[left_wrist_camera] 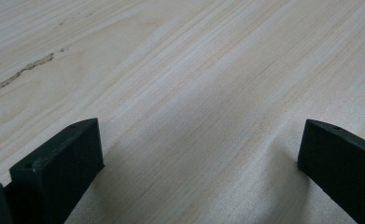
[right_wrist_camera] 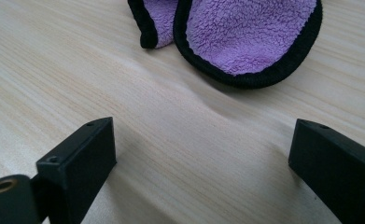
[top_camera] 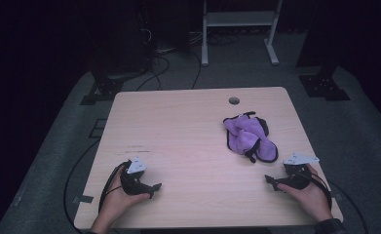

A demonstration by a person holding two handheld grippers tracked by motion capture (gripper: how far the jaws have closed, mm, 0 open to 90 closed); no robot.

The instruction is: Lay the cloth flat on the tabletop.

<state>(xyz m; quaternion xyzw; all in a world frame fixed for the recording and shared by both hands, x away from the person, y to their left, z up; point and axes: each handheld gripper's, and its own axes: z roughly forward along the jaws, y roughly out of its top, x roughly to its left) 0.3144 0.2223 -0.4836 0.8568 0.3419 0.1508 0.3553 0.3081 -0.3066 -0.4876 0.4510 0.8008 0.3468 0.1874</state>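
Note:
A crumpled purple cloth (top_camera: 249, 136) with black trim lies on the right half of the wooden table (top_camera: 188, 141). My right gripper (top_camera: 272, 182) rests on the table near the front right, just below the cloth, open and empty. In the right gripper view the cloth (right_wrist_camera: 245, 37) lies a short way beyond the open gripper (right_wrist_camera: 201, 135). My left gripper (top_camera: 155, 189) rests near the front left of the table, far from the cloth. Seen in the left gripper view, that gripper (left_wrist_camera: 199, 135) is open over bare wood (left_wrist_camera: 180, 70).
A round cable hole (top_camera: 234, 101) sits near the table's far edge. Beyond the table stand a white frame (top_camera: 239, 29) and dark stands (top_camera: 324, 83) on grey floor, with cables (top_camera: 159, 63) trailing.

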